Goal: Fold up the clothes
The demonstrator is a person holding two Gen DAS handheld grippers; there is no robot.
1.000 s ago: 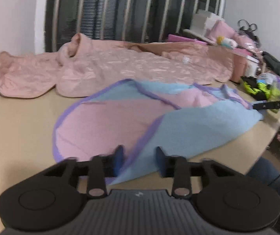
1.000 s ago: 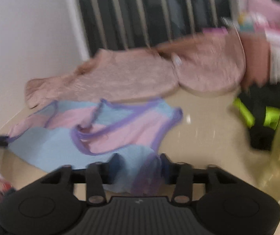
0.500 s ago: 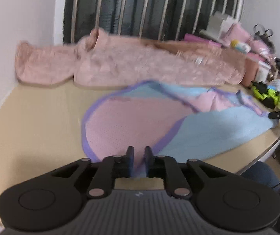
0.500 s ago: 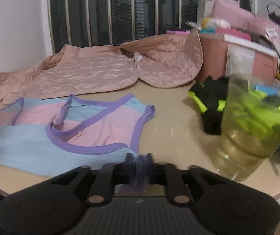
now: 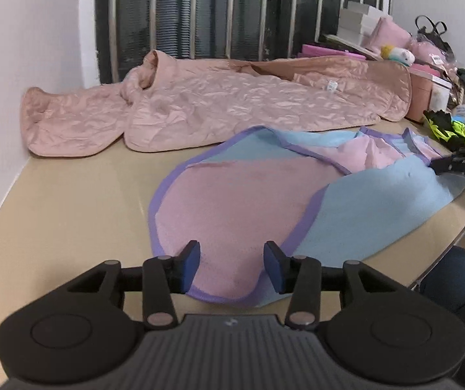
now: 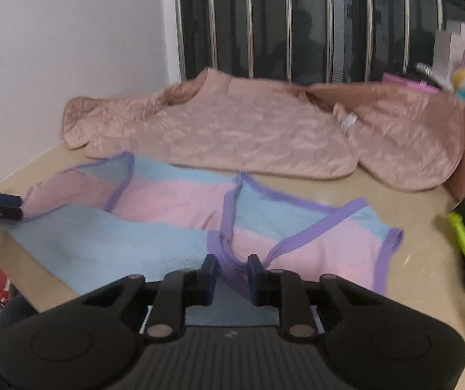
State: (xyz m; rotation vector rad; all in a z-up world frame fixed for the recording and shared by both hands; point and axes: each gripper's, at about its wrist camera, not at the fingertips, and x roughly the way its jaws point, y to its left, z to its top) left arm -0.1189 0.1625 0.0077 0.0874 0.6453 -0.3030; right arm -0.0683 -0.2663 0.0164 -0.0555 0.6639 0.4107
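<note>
Jaws of the left gripper (image 5: 231,268) have just been opening and stand released astride the vest's (image 5: 239,208) hem on the desk (image 5: 70,214), while the right gripper's (image 6: 232,274) have just been closing, pinching its purple strap: thin, limp mesh, best held by bound edges.

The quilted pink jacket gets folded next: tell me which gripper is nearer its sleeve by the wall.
Left. The left gripper sits over the vest's hem, on the sleeve's side. The right gripper is at the vest's opposite end, farther away.
</note>
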